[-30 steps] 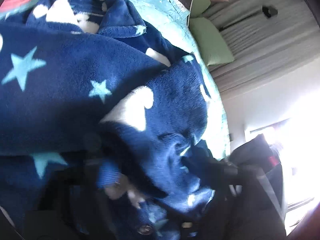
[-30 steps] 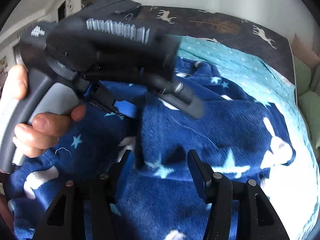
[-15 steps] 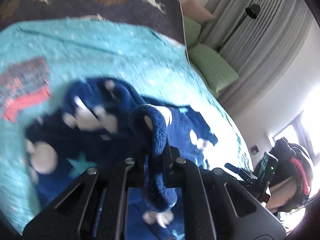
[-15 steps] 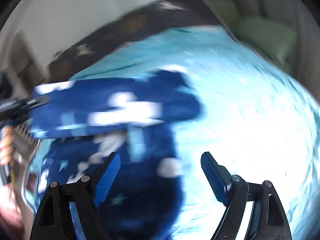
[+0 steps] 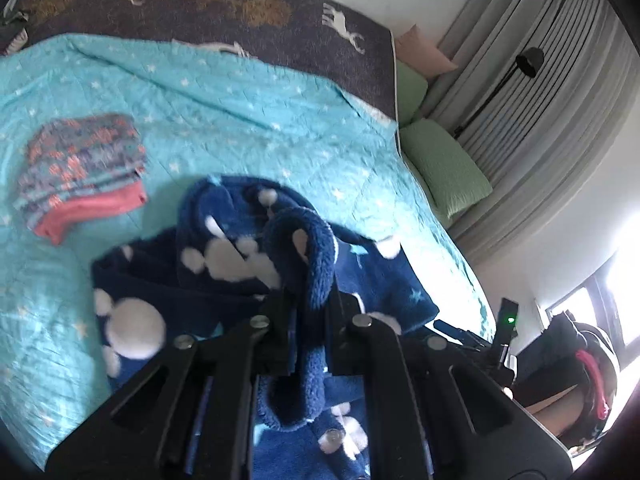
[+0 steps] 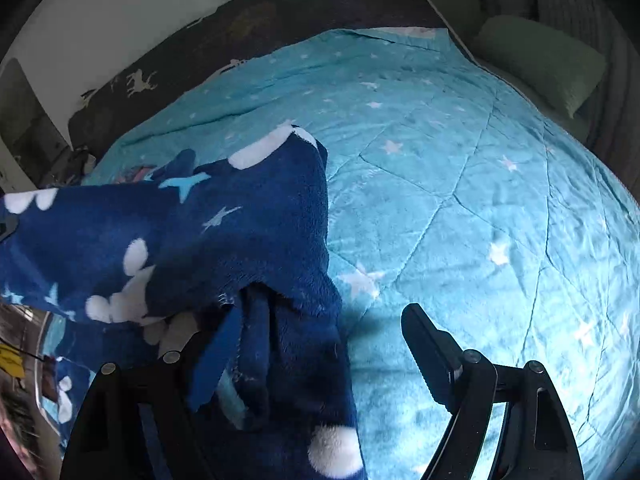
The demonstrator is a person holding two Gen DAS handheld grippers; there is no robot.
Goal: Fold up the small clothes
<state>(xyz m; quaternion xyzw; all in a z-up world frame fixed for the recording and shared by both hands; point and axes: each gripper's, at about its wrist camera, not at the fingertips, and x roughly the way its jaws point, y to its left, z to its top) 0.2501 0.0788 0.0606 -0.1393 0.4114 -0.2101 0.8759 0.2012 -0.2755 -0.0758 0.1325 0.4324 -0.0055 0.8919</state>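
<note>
A navy fleece garment [image 5: 224, 264] with white and light-blue stars lies bunched on the turquoise star quilt [image 5: 224, 112]. My left gripper [image 5: 308, 300] is shut on a thick fold of the garment and holds it raised. In the right wrist view the garment [image 6: 192, 240] hangs stretched across the left side, draped over my left finger. My right gripper [image 6: 320, 344] is open; its right finger [image 6: 432, 352] stands bare over the quilt [image 6: 460, 184].
A folded stack of patterned pink and blue clothes [image 5: 80, 176] lies on the quilt at the left. A dark deer-print blanket [image 5: 240, 8] runs along the far edge. Green pillows [image 5: 444, 168], curtains and a floor lamp [image 5: 528, 60] stand at the right.
My left gripper lifted and pulled back from the garment's surface, still pinching a fold. My right gripper swung away from the left hand toward open quilt, with the garment now draped on its left finger.
</note>
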